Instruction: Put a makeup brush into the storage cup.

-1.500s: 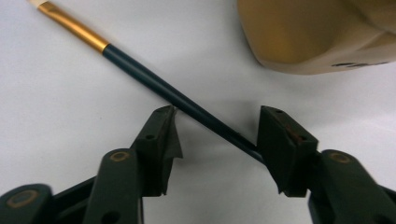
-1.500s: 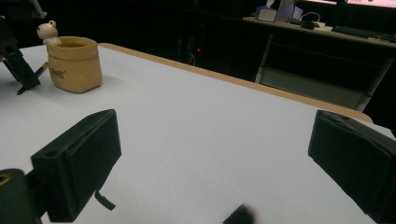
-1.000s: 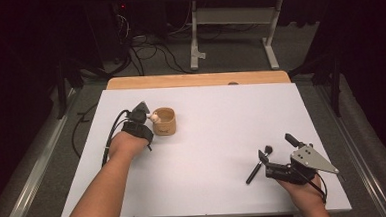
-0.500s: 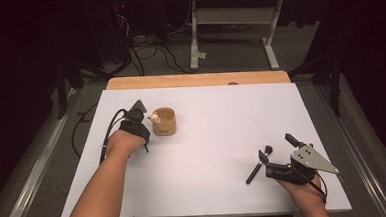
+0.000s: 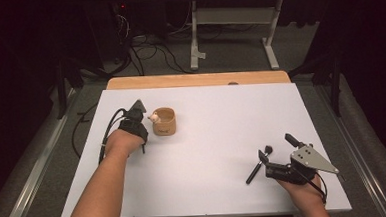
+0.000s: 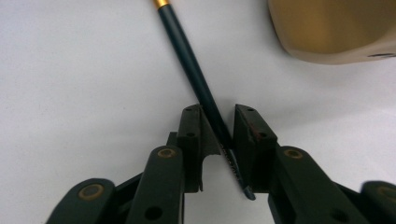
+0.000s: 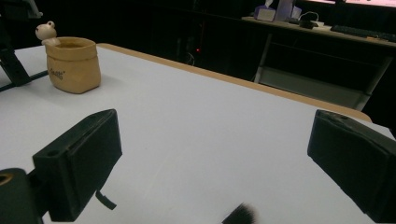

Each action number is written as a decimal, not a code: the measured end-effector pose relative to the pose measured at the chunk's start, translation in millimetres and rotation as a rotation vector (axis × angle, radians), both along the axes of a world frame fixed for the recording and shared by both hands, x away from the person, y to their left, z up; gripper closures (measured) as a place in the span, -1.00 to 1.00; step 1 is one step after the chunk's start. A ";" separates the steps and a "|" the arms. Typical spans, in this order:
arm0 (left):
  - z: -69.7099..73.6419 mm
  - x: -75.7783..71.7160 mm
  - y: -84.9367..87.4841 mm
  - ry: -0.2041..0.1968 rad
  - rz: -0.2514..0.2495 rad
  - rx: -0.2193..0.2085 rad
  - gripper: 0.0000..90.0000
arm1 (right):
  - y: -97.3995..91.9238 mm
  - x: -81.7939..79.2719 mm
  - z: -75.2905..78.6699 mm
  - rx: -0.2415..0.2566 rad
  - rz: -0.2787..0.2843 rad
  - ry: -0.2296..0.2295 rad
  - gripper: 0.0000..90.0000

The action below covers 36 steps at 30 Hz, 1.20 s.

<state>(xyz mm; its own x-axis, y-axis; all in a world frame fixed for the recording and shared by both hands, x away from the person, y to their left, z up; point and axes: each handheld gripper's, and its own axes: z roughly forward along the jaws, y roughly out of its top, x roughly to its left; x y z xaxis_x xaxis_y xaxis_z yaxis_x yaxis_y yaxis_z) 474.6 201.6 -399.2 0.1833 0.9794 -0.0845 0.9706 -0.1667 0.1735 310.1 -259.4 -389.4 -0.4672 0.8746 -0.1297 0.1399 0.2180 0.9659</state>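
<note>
High view sat above the near edge of the table [image 5: 207,138], looking forward and down, whole top in frame. Left gripper view was pressed close to the tabletop just beside the cup [image 6: 336,28], aimed steeply down. Right gripper view sat low, well away from the cup [image 7: 72,63], facing across the table toward it. All three views shared the cup [image 5: 164,121].

Bright overhead light on white table [image 5: 222,137]; surroundings dark; close-ups blurred.
</note>
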 end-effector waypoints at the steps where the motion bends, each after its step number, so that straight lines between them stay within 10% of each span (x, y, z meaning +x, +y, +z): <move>1: 0.0 0.1 0.1 0.001 0.001 0.001 0.65 | -0.3 -0.3 0.2 -0.001 -0.002 0.002 -0.91; 36: -0.2 3.5 0.8 0.016 0.043 0.011 0.81 | -1.6 0.0 1.0 0.016 -0.001 0.005 -0.90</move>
